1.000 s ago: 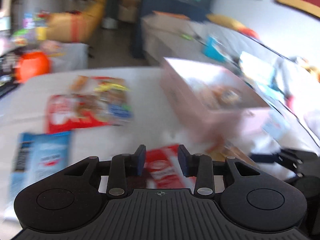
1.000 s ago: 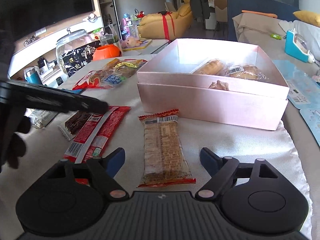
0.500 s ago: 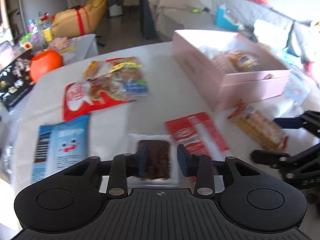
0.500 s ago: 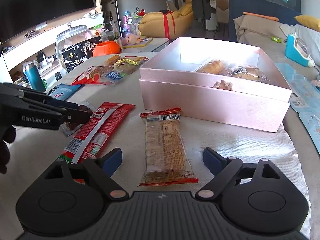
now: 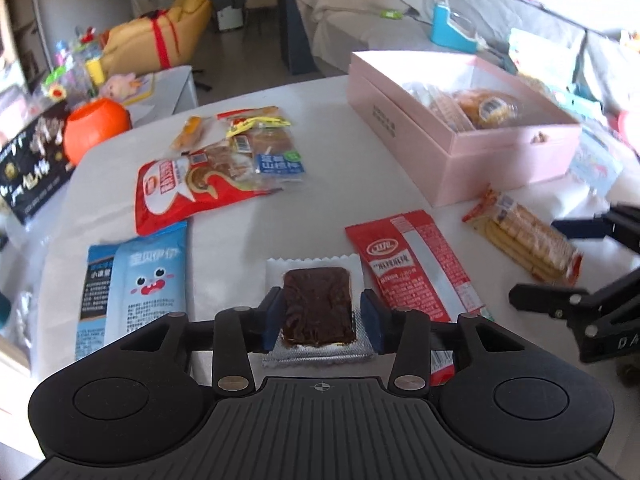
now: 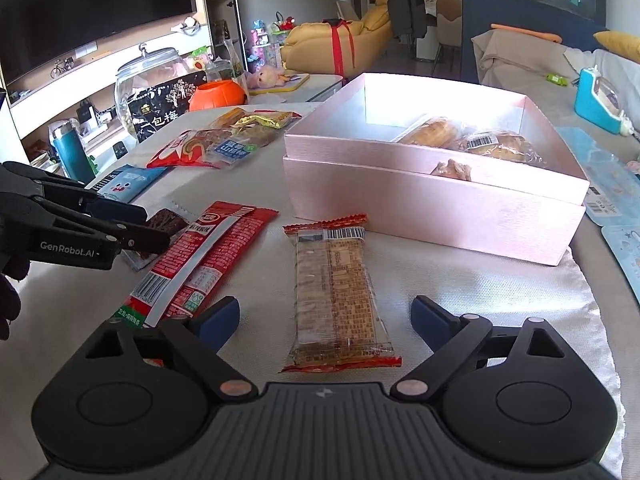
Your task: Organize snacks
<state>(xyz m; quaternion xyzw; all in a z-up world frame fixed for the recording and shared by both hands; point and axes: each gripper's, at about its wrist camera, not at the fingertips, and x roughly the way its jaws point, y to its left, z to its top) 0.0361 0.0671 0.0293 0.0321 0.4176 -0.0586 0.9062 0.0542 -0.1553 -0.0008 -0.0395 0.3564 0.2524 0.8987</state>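
Since the left gripper [image 5: 320,316] has its blue pads either side of the dark brown snack in the clear sachet [image 5: 318,304], not yet pinching as far as I can tell, the obvious risk is a bad grab. That wrapper looks thin and slick, so the pads could just crumple the film or skate off the flat packet lying on the white tablecloth [image 5: 328,168]. It's also right beside the red spicy strip packet [image 5: 416,264], so a sloppy close might catch that edge too. Right gripper [image 6: 325,322] is wide apart, hovering around the near end of the cracker pack [image 6: 338,292], gripping nothing. The pink box [image 6: 432,204] sits beyond, open, a few buns inside.
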